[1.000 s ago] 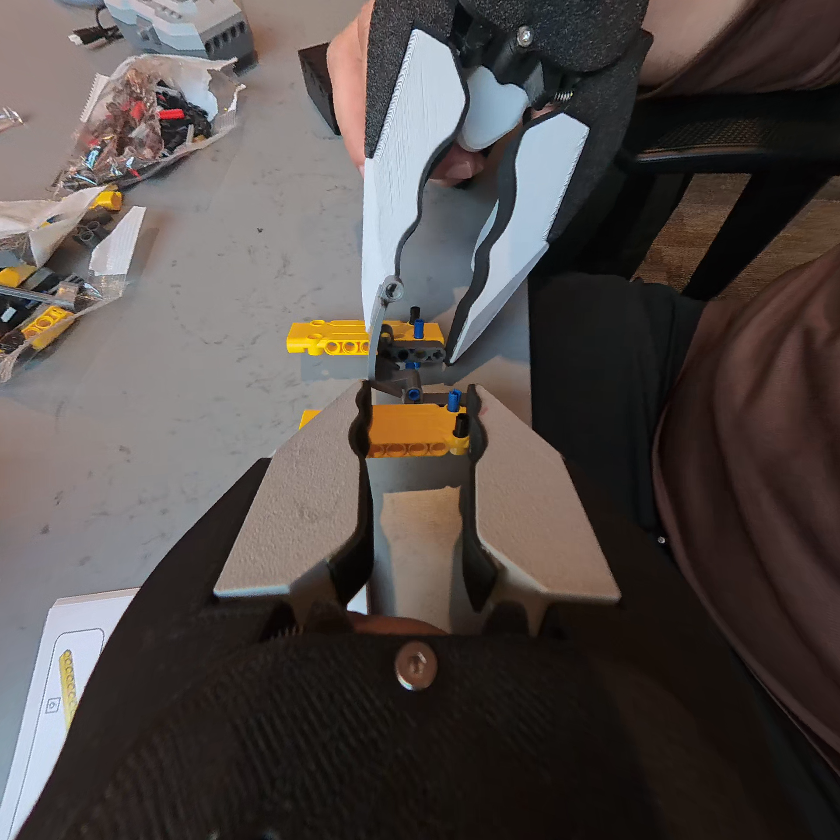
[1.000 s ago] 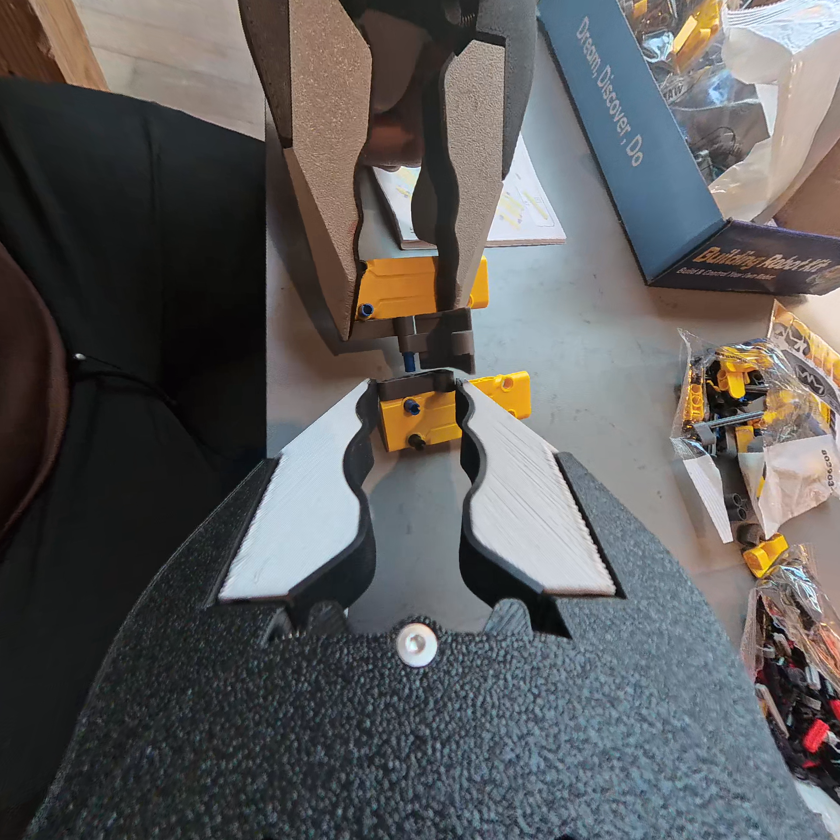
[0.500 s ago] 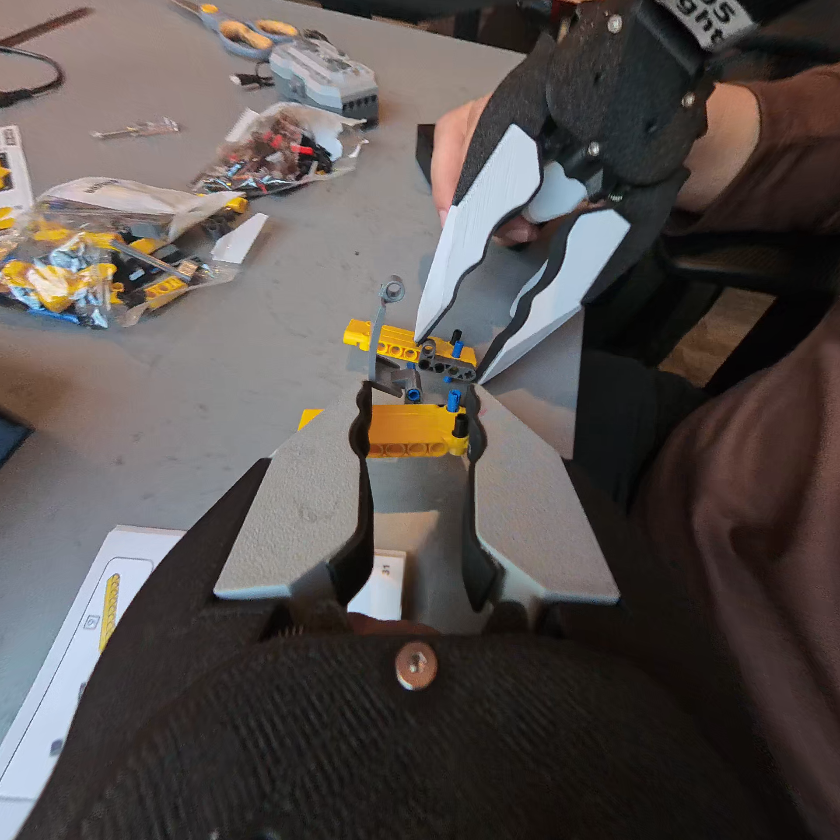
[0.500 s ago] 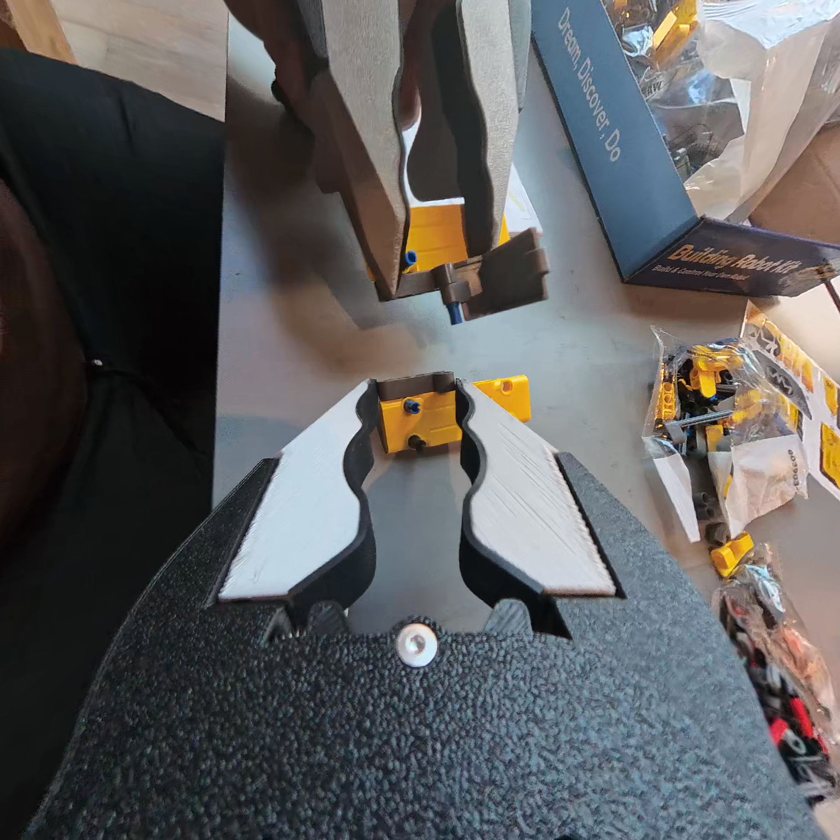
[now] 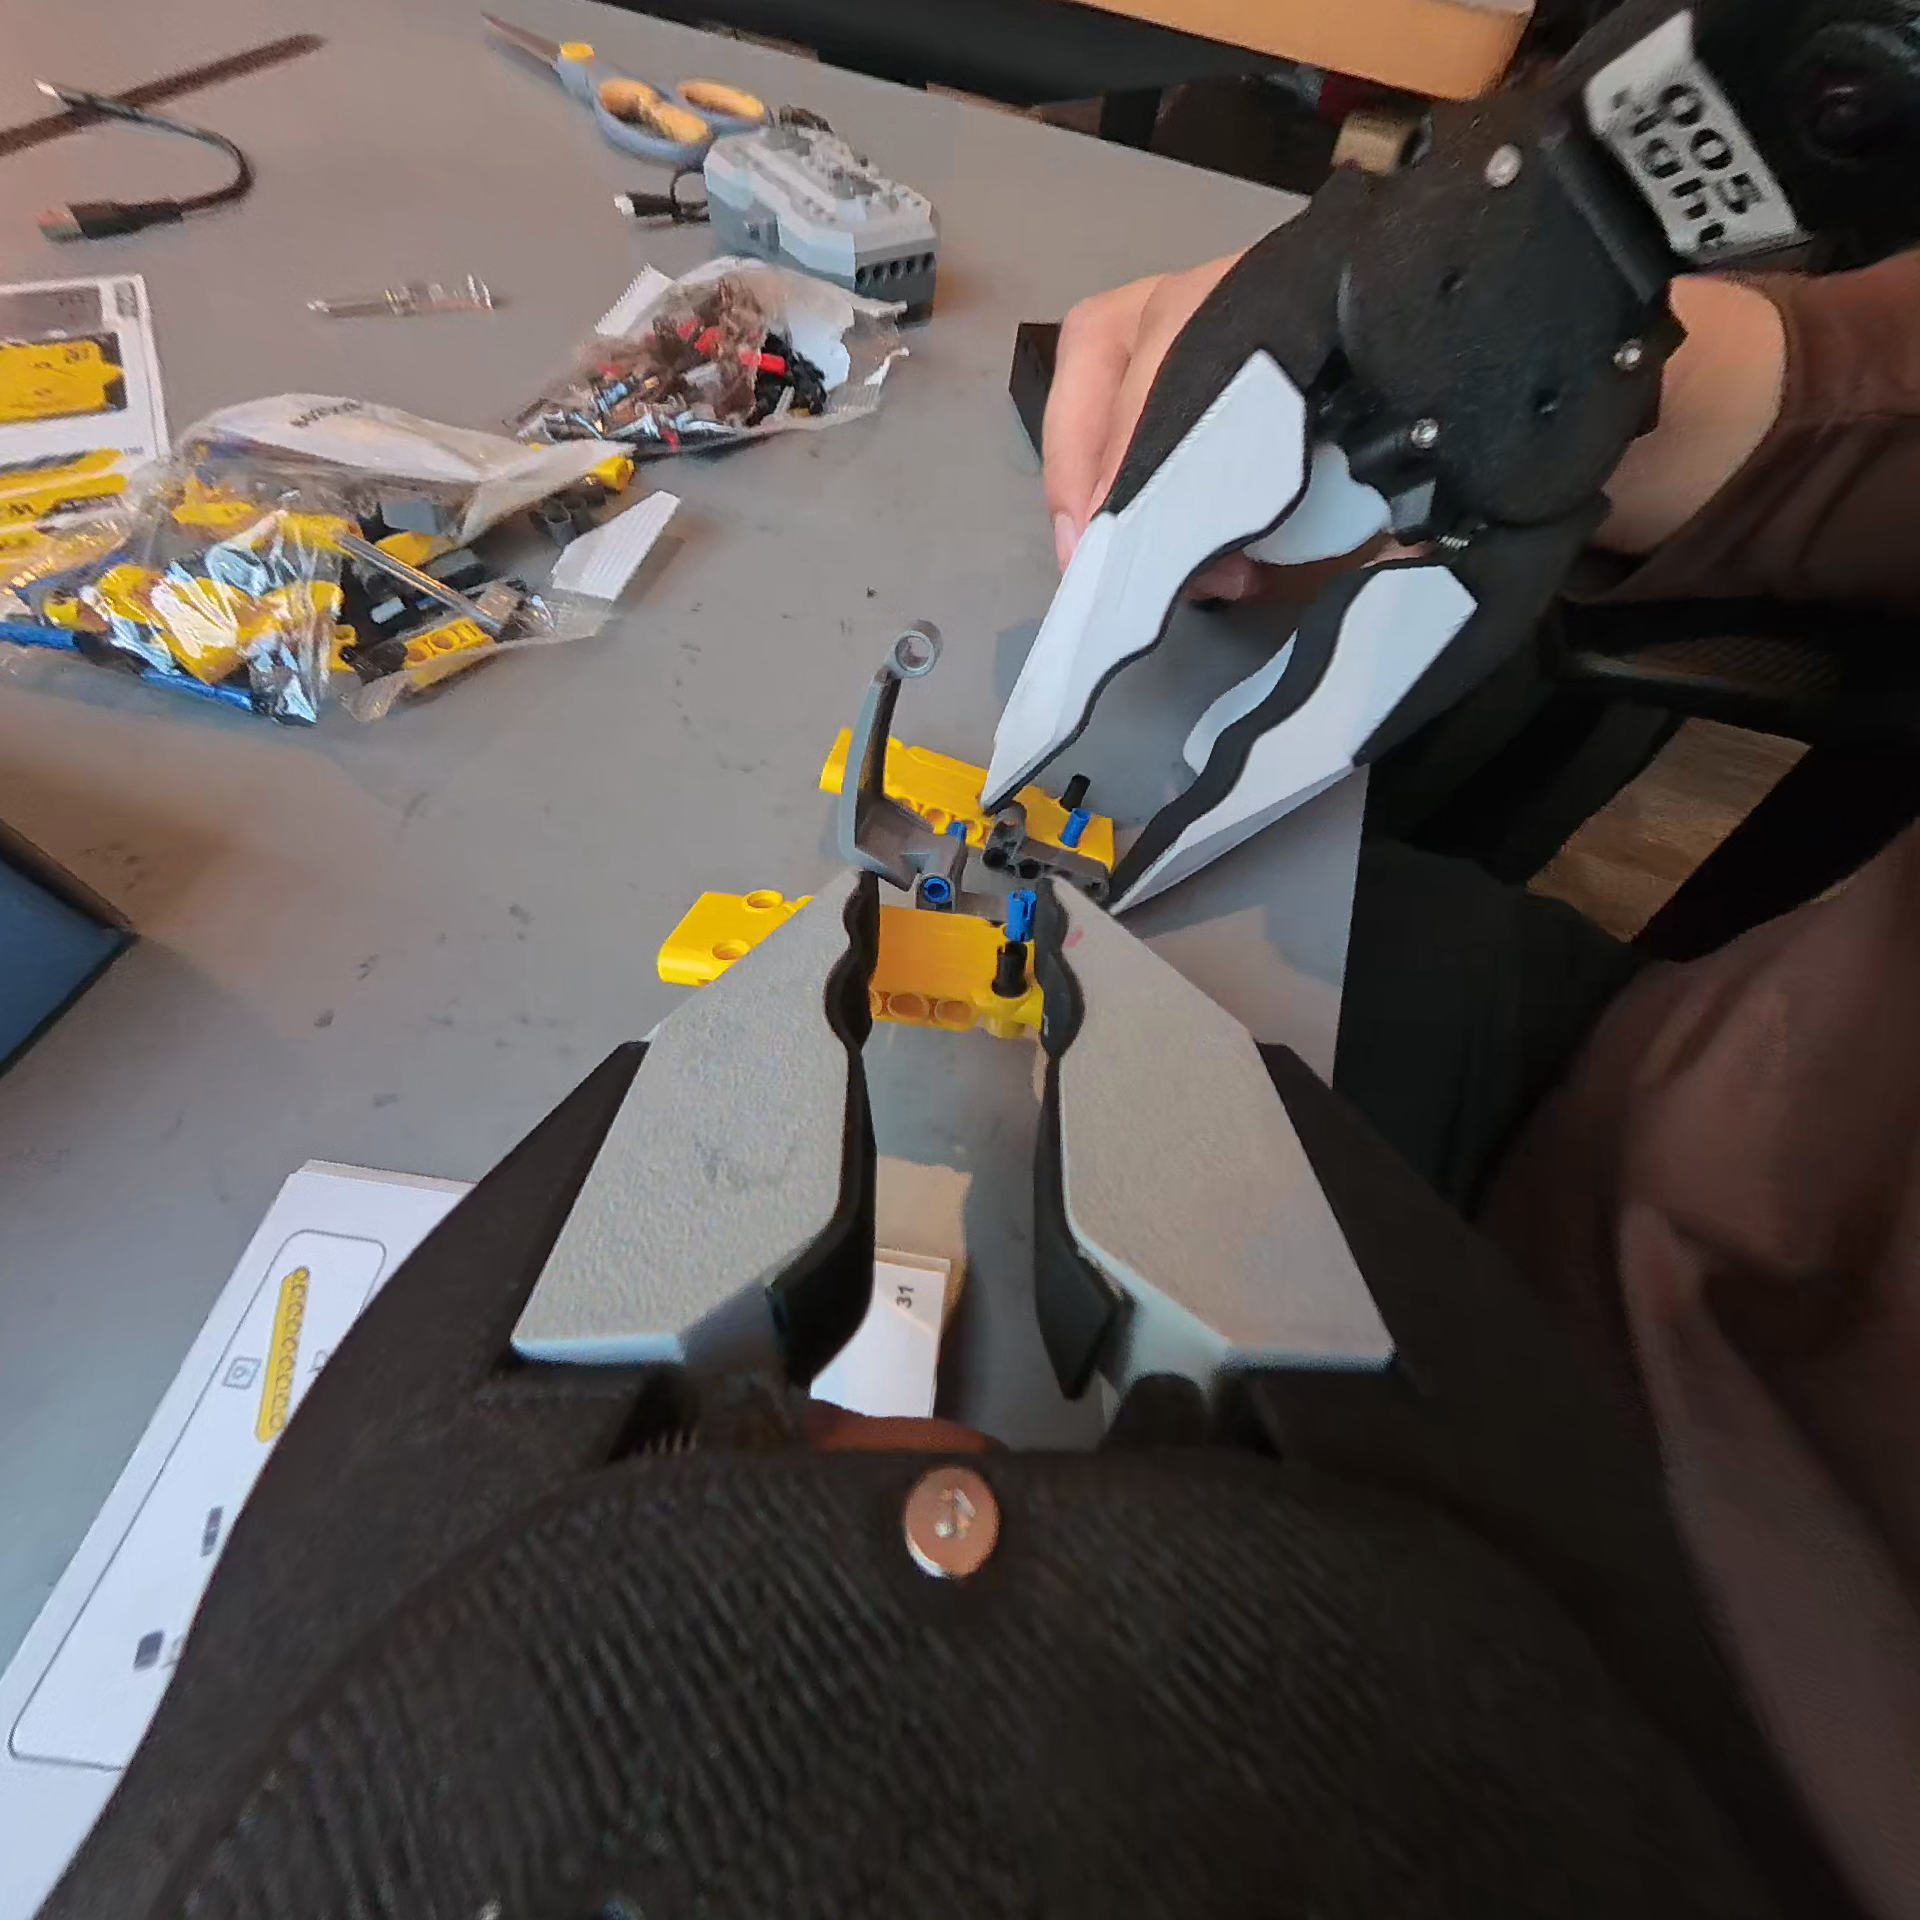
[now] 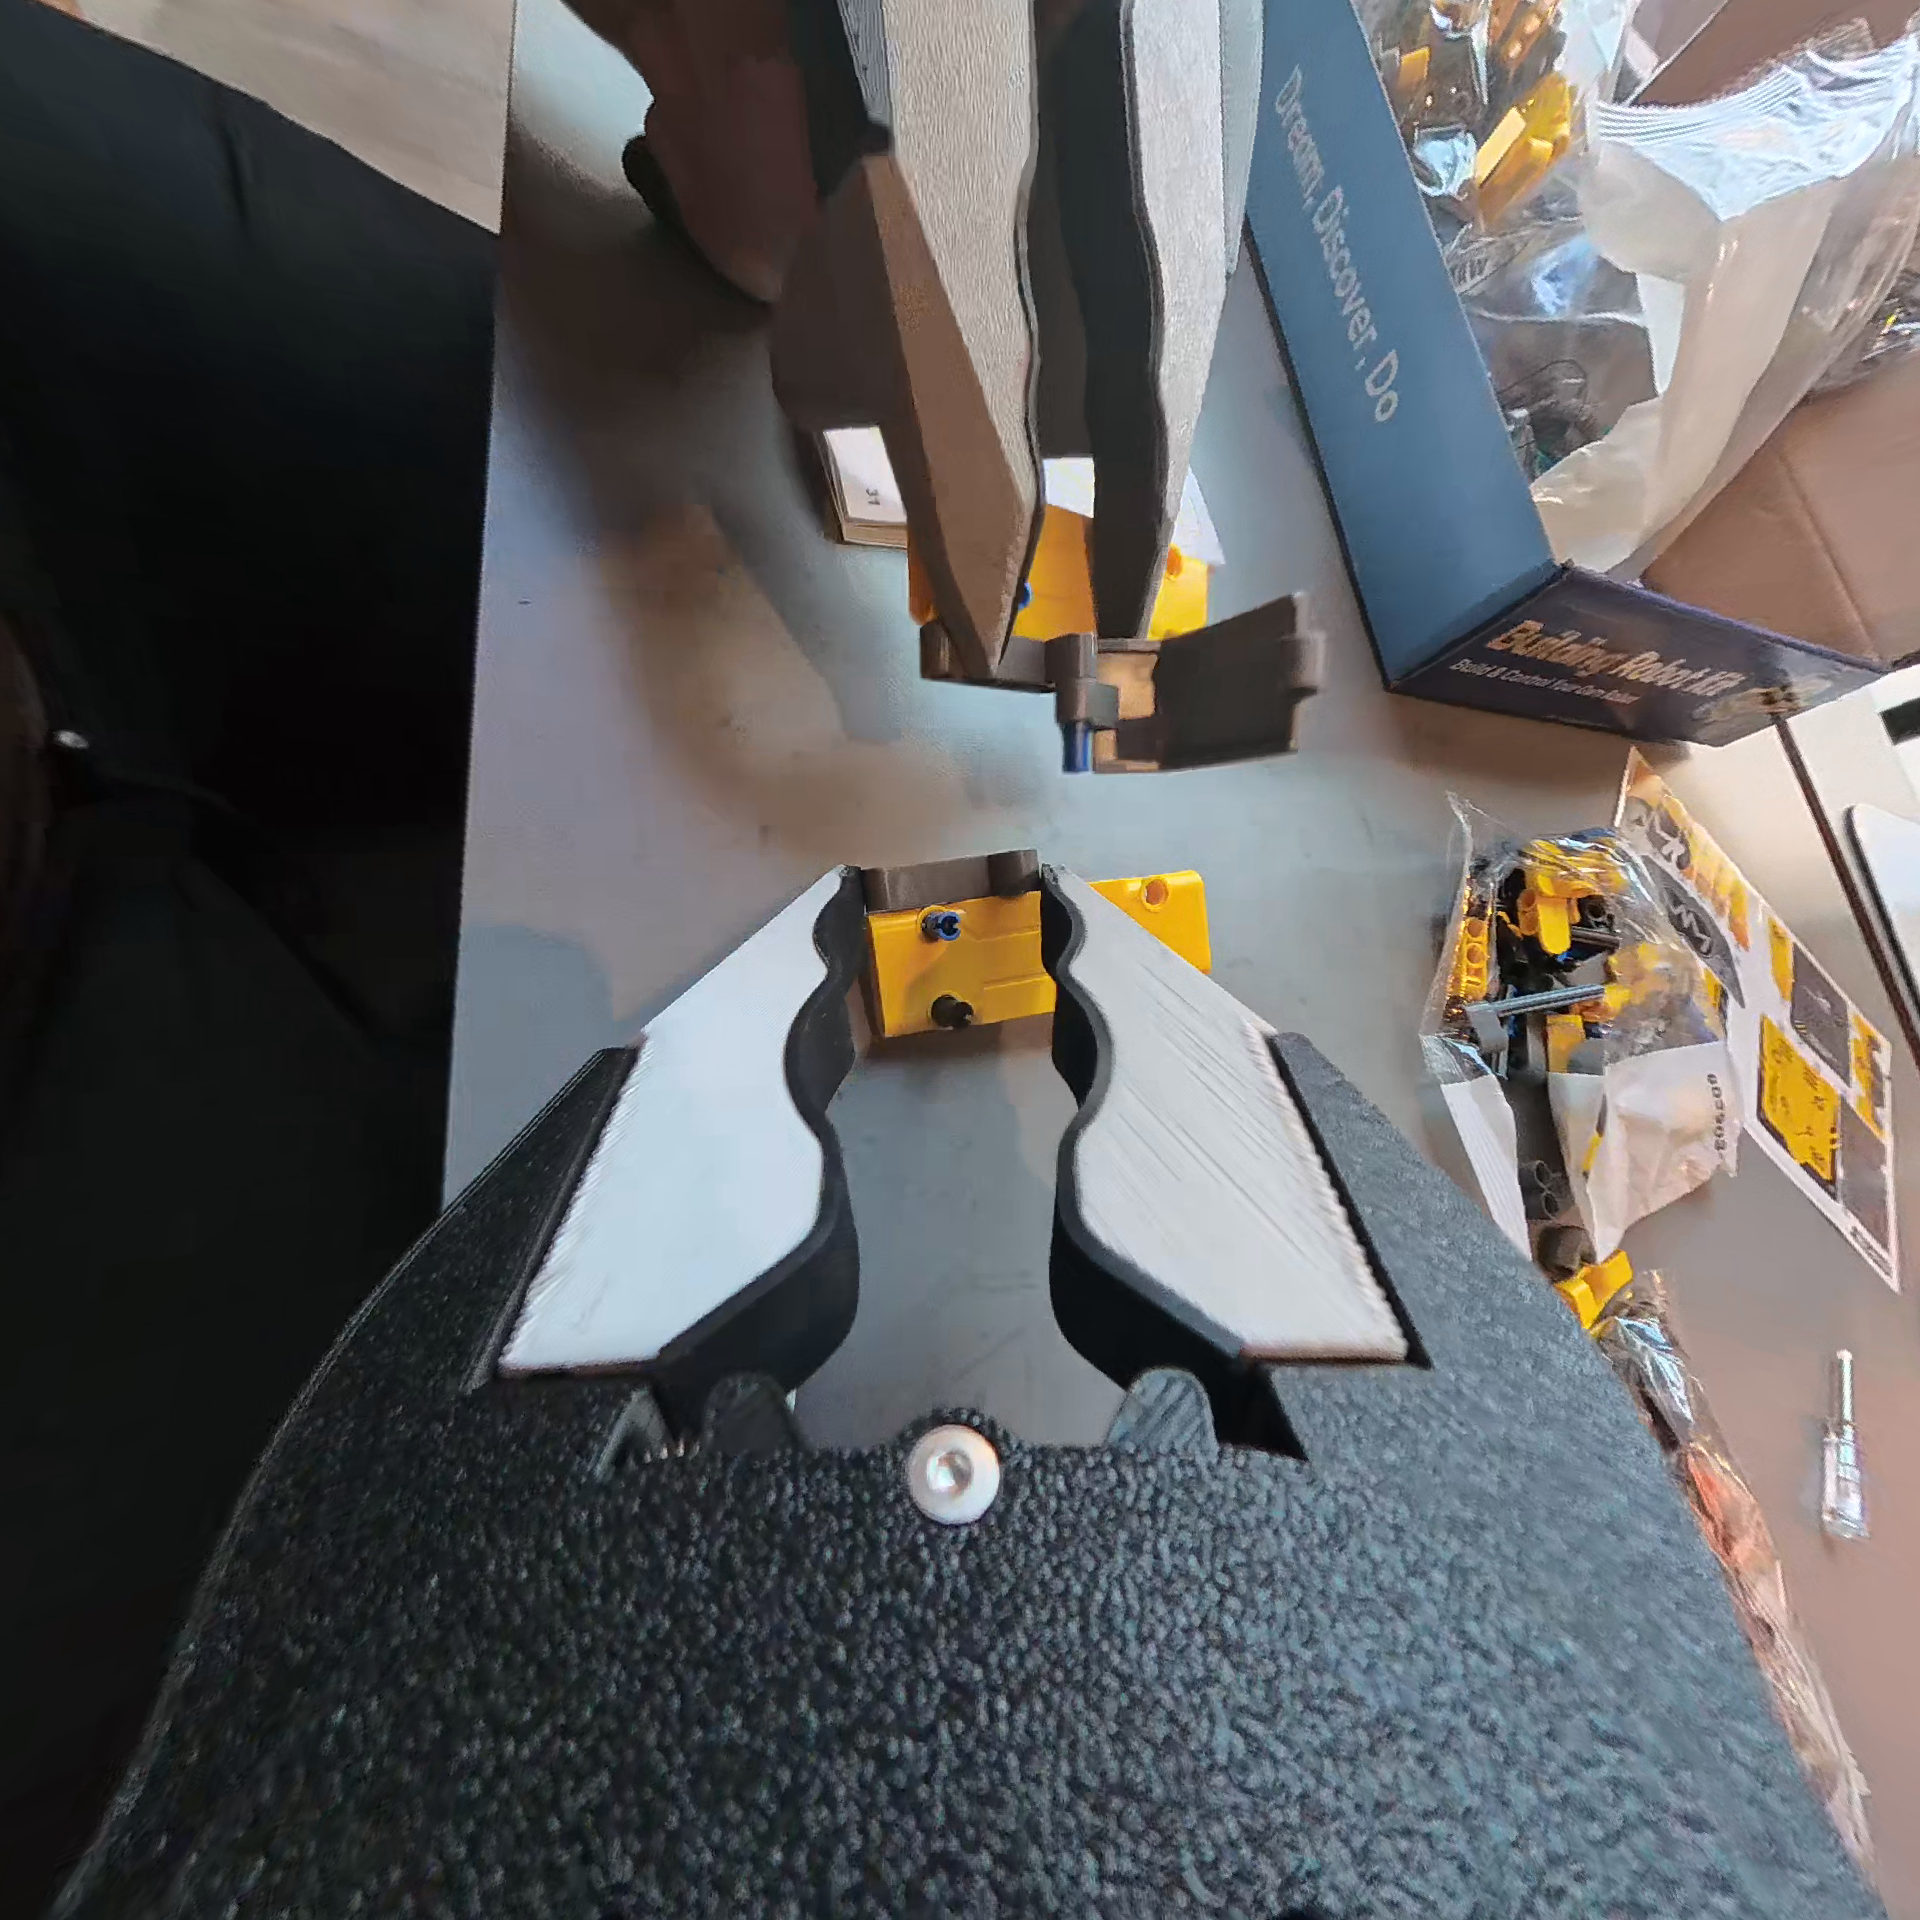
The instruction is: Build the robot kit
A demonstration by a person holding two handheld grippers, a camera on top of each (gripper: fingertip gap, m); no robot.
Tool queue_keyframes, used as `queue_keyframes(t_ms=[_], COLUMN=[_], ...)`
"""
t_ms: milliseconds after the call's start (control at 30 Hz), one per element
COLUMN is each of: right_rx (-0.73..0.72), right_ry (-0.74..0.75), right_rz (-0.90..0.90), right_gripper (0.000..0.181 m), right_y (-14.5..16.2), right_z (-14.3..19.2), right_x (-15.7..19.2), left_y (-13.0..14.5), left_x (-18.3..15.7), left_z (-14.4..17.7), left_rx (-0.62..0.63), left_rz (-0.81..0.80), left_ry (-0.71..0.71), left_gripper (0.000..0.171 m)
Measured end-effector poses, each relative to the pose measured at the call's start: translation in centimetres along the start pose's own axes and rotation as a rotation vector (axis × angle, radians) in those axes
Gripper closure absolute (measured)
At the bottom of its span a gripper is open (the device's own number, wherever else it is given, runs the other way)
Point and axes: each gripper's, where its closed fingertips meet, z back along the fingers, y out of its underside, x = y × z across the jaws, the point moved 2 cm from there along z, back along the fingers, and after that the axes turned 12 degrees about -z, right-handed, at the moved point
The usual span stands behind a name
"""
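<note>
The left tongs (image 5: 948, 940) are pinching a yellow beam assembly (image 5: 940, 961), which carries blue and black pins and a grey curved piece (image 5: 883, 748) that rises from its far end. Under the tongs an instruction booklet (image 5: 208, 1382) lies on the grey counter (image 5: 416, 987). Just beyond, the right tongs (image 5: 1049, 847) are pinching a second yellow beam assembly (image 5: 914, 774) with a dark grey beam on its near edge; in the right wrist view this piece (image 6: 956, 966) sits between the tips and the two assemblies are apart, with bare counter between them. Farther left on the counter lie clear bags of small parts (image 5: 301, 582), one with red and black bits (image 5: 707, 364). Beyond them stand a grey electronic block (image 5: 821, 208), scissors (image 5: 644, 99) and a black cable (image 5: 156, 197). In the right wrist view a dark blue box (image 6: 1455, 436) stands past the left tongs (image 6: 1060, 655)
</note>
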Motion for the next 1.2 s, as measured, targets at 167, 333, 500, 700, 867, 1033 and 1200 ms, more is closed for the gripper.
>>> queue_keyframes(t_ms=[167,333,500,700,867,1033,1200], right_rx=[0.005,0.014,0.015,0.027,0.034,0.029,0.034], right_ry=[0.035,0.067,0.047,0.06,0.051,0.016,-0.026], right_rz=[0.021,0.012,-0.025,-0.024,-0.016,-0.026,-0.062], right_gripper=[0.148,0.148,0.148,0.147,0.147,0.147,0.147], right_y=[0.2,0.3,0.3,0.4,0.5,0.4,0.4], right_z=[0.3,0.3,0.3,0.3,0.2,0.3,0.2], right_x=[0.3,0.0,0.1,0.4,0.6,0.8,0.8], left_y=[0.7,1.3,1.7,2.5,2.9,2.9,3.1], left_x=[-0.7,-1.2,-1.7,-2.0,-2.3,-2.1,-2.2], left_z=[-0.8,-0.9,-0.8,-0.7,-0.3,-0.2,-0.4], left_rx=[0.077,0.125,0.159,0.213,0.229,0.214,0.232], left_rz=[-0.041,-0.04,-0.077,-0.09,-0.107,-0.062,-0.077], left_ry=[0.029,0.043,0.02,-0.002,0.015,0.025,0.029], left_gripper=[0.145,0.145,0.144,0.14,0.134,0.131,0.131])
